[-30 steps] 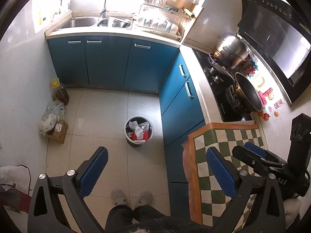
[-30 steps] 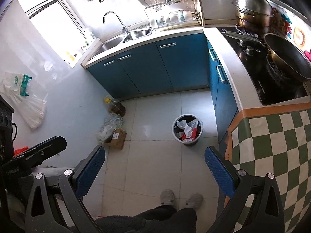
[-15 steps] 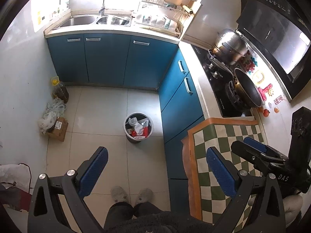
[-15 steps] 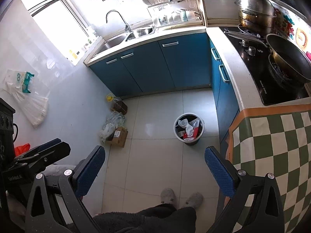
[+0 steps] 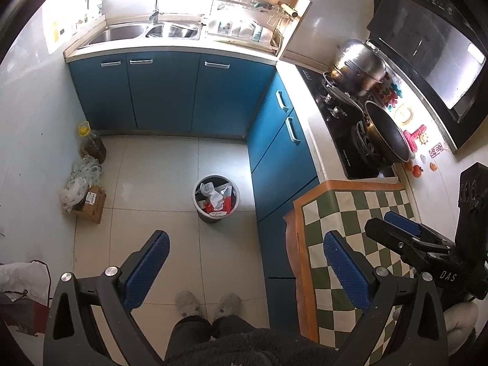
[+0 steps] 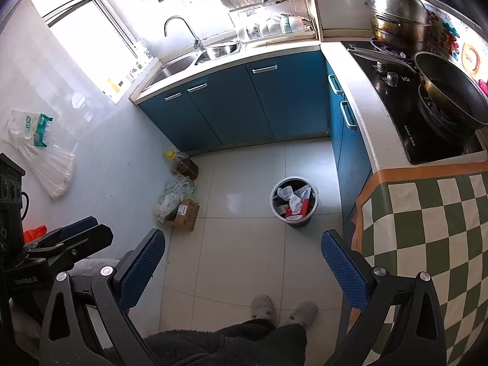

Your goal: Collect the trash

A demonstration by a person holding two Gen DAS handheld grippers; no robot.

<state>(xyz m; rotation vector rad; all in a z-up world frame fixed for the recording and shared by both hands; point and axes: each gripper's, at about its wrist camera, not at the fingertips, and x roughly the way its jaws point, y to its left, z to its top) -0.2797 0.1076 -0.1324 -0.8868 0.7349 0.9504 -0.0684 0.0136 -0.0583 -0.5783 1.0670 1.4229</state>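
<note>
A round grey trash bin (image 5: 217,198) stands on the tiled floor beside the blue cabinets, filled with white paper and red packaging; it also shows in the right wrist view (image 6: 294,201). My left gripper (image 5: 244,268) is open and empty, held high above the floor, well short of the bin. My right gripper (image 6: 242,268) is open and empty at a similar height. Each gripper shows at the edge of the other's view: the right one (image 5: 405,238) and the left one (image 6: 73,238).
A cardboard box (image 6: 184,215) with crumpled plastic bags (image 6: 175,192) and an oil bottle (image 6: 183,164) sit by the left wall. Blue cabinets (image 5: 170,94) line the back and right. A checkered cloth (image 6: 433,238) covers the counter; a wok (image 6: 451,94) sits on the stove. My slippered feet (image 5: 207,302) are below.
Both views have shifted slightly, so the bin and cabinets sit a little higher in frame. Both grippers stay open and empty.
</note>
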